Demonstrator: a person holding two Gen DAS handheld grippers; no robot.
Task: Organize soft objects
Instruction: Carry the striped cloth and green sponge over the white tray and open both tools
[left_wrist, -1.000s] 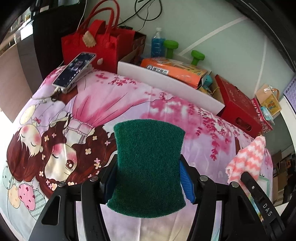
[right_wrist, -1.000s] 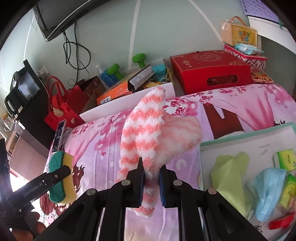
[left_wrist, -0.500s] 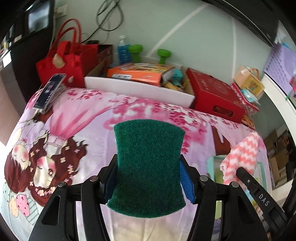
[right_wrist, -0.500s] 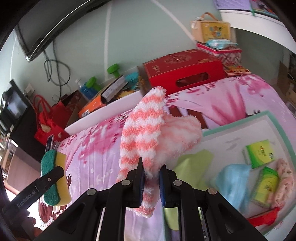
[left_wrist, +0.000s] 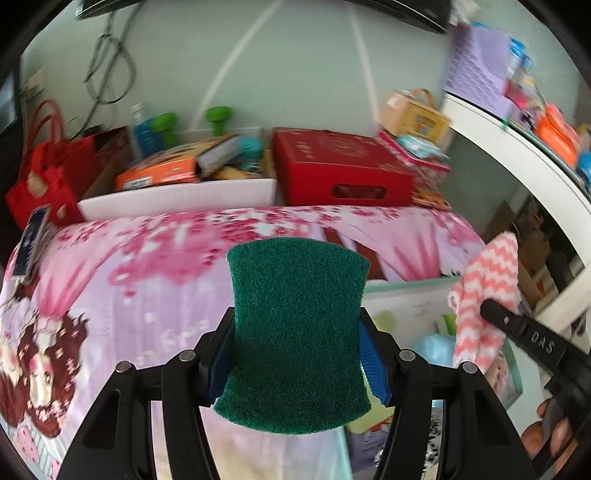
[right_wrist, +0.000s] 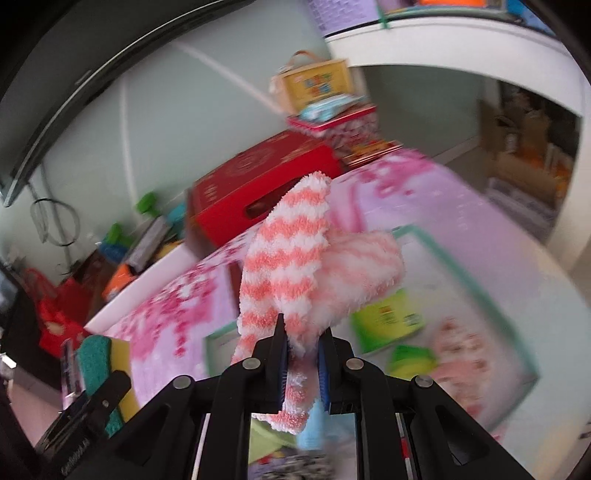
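Left tongs (left_wrist: 297, 354): clamped across the waist of a scouring sponge (left_wrist: 295, 332), blue pads pressing on both sides; the green scrub face is toward the camera.
Sponge, seen from the right wrist: green layer over yellow foam (right_wrist: 99, 373), held up off the bed at the lower left.
Right tongs (right_wrist: 301, 365): narrow, pinching a fuzzy sock (right_wrist: 288, 258) with coral and white zigzag stripes; the sock rises above the pads and one end hangs below them.
Sock, seen from the left wrist: at the right edge (left_wrist: 487, 295), over the tray.
Tray (left_wrist: 410, 284): white with a mint-green rim, lying on the bed; green packets (right_wrist: 386, 319), a pale blue soft item (left_wrist: 432, 347) and a pinkish patterned item (right_wrist: 465, 354) lie inside, blurred.
Bed cover (left_wrist: 155, 280): pink cartoon print with blossoms.
Behind the bed: red box (left_wrist: 340, 166), white bin (left_wrist: 177, 199) of clutter, red tote bag (left_wrist: 40, 177).
Phone (left_wrist: 33, 240): at the bed's left edge.
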